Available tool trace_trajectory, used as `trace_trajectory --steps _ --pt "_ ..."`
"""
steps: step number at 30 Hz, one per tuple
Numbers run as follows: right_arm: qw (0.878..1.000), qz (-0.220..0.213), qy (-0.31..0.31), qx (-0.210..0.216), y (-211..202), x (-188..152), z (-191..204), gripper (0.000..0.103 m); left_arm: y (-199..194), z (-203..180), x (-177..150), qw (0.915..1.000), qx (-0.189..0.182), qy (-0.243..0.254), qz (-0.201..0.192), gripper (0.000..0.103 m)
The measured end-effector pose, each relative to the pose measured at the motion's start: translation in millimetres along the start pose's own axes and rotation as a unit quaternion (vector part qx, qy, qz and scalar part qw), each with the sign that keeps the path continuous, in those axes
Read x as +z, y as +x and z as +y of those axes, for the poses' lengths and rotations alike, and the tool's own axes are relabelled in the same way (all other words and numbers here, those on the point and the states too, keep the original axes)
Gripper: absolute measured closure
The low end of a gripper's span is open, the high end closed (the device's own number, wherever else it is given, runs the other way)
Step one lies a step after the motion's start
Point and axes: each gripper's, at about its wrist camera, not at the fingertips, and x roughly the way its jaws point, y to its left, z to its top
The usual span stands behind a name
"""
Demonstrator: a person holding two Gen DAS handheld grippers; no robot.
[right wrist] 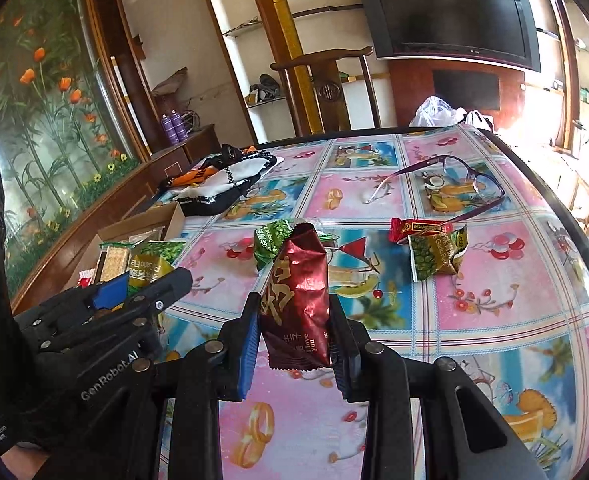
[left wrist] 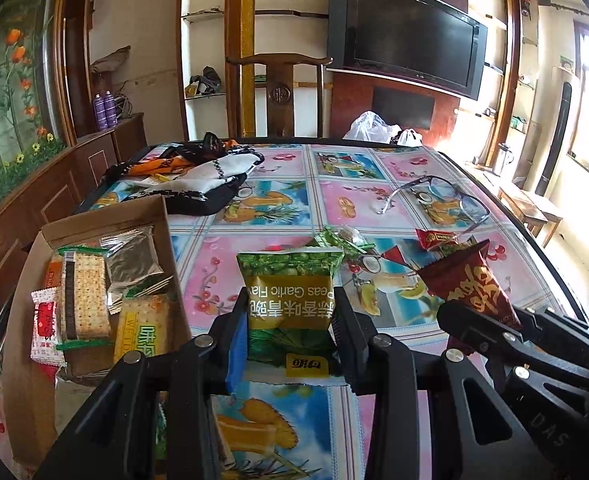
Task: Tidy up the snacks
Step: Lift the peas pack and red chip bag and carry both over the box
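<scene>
Cardboard box (left wrist: 162, 216): stands open at the table's left edge, already holding cracker packs (left wrist: 88, 292), a silver foil sachet (left wrist: 132, 256) and a small red-and-white wrapped sweet (left wrist: 46, 326).

Left gripper (left wrist: 290, 316): clamped on a green packet of garlic-flavour peas (left wrist: 290, 284), the pads pressing both sides of the pack, which is held off the tablecloth just right of the box.

Centre of table: a second green pea packet (right wrist: 272, 242) and some loose green-wrapped sweets (left wrist: 344, 238) lie on the fruit-print tablecloth (right wrist: 494, 320), not yet collected.

Right gripper (right wrist: 294, 336): closed narrow on a crumpled dark red foil snack packet (right wrist: 298, 292), held upright above the cloth, beside the left gripper.

Right of table: a small red bar (right wrist: 414, 230) and another green pea packet (right wrist: 434, 256) lie touching, an arm of a pair of spectacles (right wrist: 446, 180) resting across them.

Step in hand: by the look of it, carrying — both hands loaded, neither packet yet in the box.

Next move: likely swinging the pea packet left over the box wall and opening the jaws above a free gap; the red packet would follow, the right hand waiting so the grippers do not collide.
</scene>
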Motion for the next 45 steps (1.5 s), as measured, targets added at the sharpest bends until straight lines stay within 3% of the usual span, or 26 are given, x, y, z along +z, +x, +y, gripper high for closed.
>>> trace_trajectory --steps 11,18,37,45 --pt "1.0 0.001 -0.004 0.017 10 -2 35 0.069 -4 53 11 0.9982 0.033 -0.047 -0.015 0.066" --pt "1.0 0.002 -0.008 0.019 21 -1 56 0.069 -4 65 15 0.9974 0.035 -0.061 -0.018 0.066" --pt "0.998 0.037 -0.009 0.046 25 -13 44 0.069 -2 87 27 0.9924 0.072 -0.096 -0.029 0.066" --pt "0.999 0.006 -0.021 0.041 13 -11 53 0.069 -12 101 25 0.9922 0.053 -0.109 -0.031 0.066"
